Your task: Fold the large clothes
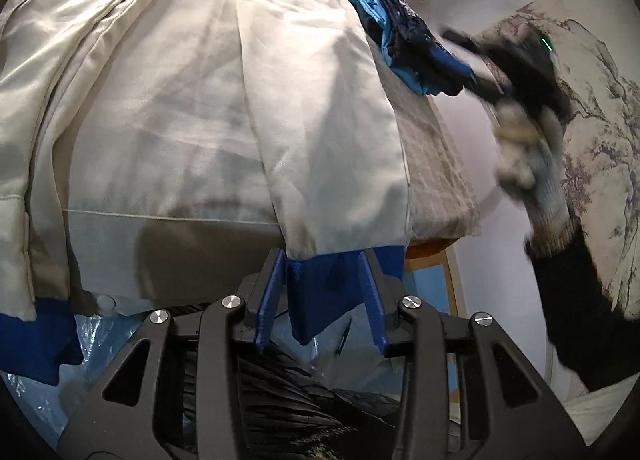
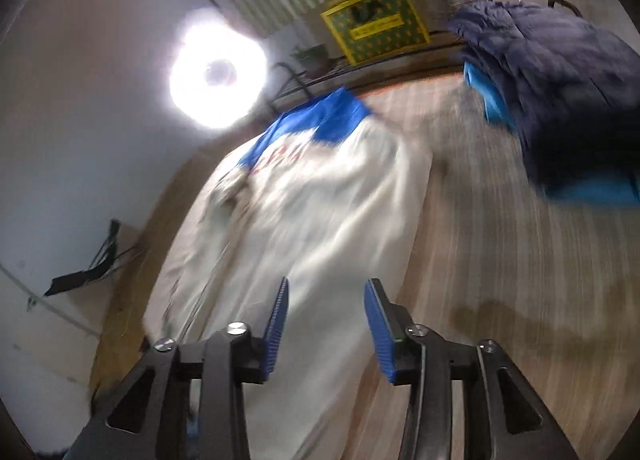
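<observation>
A large white jacket (image 1: 208,100) with blue trim lies spread on the table. Its blue cuff (image 1: 320,292) hangs over the near table edge between the fingers of my left gripper (image 1: 324,300), which is open around it. In the right wrist view the same jacket (image 2: 304,220) shows blurred, with its blue collar (image 2: 320,120) at the far end. My right gripper (image 2: 325,324) is open and empty above the jacket's near part. It also shows in the left wrist view (image 1: 516,72), blurred, held by a gloved hand.
A dark navy and light blue pile of clothes (image 2: 560,100) lies at the table's far right, also in the left wrist view (image 1: 412,44). The striped tablecloth (image 2: 480,240) shows right of the jacket. A bright lamp (image 2: 216,72) and a yellow box (image 2: 372,20) stand beyond.
</observation>
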Available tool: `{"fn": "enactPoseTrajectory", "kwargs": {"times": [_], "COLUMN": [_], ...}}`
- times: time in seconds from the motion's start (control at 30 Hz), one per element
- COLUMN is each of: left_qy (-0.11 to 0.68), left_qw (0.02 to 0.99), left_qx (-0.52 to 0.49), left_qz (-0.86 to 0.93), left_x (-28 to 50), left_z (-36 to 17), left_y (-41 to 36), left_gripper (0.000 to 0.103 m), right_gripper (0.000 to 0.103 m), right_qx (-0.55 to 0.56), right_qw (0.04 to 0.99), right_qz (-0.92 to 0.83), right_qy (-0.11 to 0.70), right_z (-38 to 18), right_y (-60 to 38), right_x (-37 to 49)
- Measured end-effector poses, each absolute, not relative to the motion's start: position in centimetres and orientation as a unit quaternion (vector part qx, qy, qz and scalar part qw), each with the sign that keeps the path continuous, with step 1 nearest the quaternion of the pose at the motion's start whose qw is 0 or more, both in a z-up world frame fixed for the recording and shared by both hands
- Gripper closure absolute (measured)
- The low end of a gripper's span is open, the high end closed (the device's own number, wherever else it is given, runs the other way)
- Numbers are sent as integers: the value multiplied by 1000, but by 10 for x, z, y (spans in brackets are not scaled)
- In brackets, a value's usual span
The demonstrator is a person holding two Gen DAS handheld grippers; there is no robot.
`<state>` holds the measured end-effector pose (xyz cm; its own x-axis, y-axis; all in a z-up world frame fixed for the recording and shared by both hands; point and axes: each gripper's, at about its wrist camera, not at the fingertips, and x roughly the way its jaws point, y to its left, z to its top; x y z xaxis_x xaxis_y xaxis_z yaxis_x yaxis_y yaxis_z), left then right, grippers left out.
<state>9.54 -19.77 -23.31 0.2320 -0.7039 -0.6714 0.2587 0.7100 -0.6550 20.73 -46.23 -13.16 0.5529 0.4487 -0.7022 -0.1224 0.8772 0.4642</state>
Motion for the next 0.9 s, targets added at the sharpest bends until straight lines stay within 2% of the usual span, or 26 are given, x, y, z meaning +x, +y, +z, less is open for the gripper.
{"fn": "enactPoseTrajectory", "kwargs": {"times": [0.2, 0.37, 0.43, 0.5, 0.57, 0.6, 0.73, 0.8, 0.9], "left_qy": [527, 538, 537, 533, 530, 529, 517, 511, 518], "left_qw": [752, 733, 724, 725, 729, 730, 728, 747, 765], "left_qx": [-242, -272, -296, -302, -299, -299, -310, -267, -216], "left_qz": [-313, -314, -316, -316, -313, -313, -326, -329, -315], "left_x": [97, 97, 98, 97, 96, 96, 88, 83, 79], "left_z": [-244, -258, -261, -261, -259, -258, -247, -241, -244], "left_y": [-191, -189, -185, -184, -187, -187, -194, -208, -224], "left_gripper": [66, 92, 95, 96, 97, 97, 98, 98, 98], "right_gripper": [56, 57, 62, 71, 96, 100, 102, 102, 102], "right_qx": [220, 216, 200, 179, 177, 176, 189, 191, 199], "right_qw": [833, 812, 809, 810, 810, 813, 822, 832, 830], "right_qz": [182, 176, 175, 171, 164, 155, 155, 157, 140], "right_qy": [474, 513, 525, 532, 534, 533, 515, 496, 501], "right_z": [-174, -219, -231, -240, -245, -245, -224, -208, -214], "right_y": [-437, -404, -392, -381, -378, -378, -390, -401, -406], "right_x": [103, 73, 70, 70, 75, 77, 66, 56, 61]}}
